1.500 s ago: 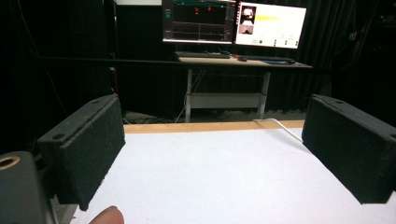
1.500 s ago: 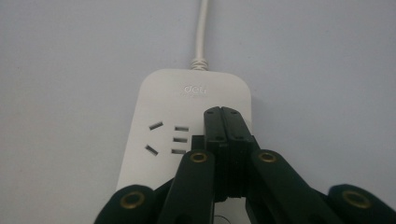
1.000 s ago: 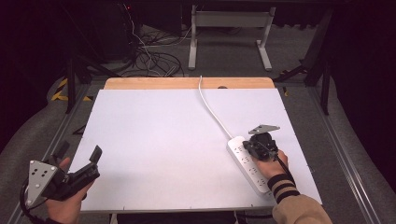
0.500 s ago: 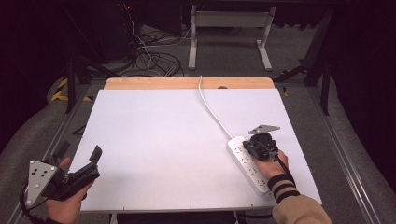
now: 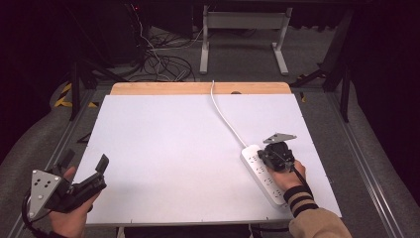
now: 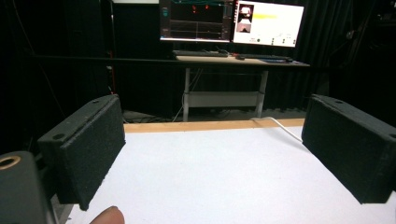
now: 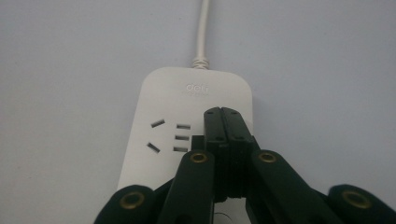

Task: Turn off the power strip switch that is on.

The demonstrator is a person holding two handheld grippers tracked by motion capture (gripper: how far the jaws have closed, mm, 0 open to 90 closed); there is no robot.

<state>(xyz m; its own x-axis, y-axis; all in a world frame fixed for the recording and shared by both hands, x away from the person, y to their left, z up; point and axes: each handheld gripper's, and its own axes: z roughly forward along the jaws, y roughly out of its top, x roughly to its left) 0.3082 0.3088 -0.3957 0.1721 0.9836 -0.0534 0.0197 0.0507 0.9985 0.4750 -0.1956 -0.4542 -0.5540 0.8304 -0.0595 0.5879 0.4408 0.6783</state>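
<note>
A white power strip (image 5: 257,167) lies at the right front of the white table top (image 5: 168,148), its white cord (image 5: 225,116) running to the far edge. My right gripper (image 5: 266,159) points down on the strip's far end, jaws pressed together with nothing between them. In the right gripper view the closed tips (image 7: 221,112) rest on the power strip (image 7: 187,93) just right of a socket group, below the cord (image 7: 203,28). My left gripper (image 5: 85,159) hovers at the front left corner, open and holding nothing. The left gripper (image 6: 212,149) looks level across the table.
A bare wooden strip (image 5: 198,88) edges the far side of the table. Beyond it stand a metal desk frame (image 5: 242,29) and loose cables (image 5: 158,64) on the floor. Lit monitors (image 6: 231,21) sit on the desk behind.
</note>
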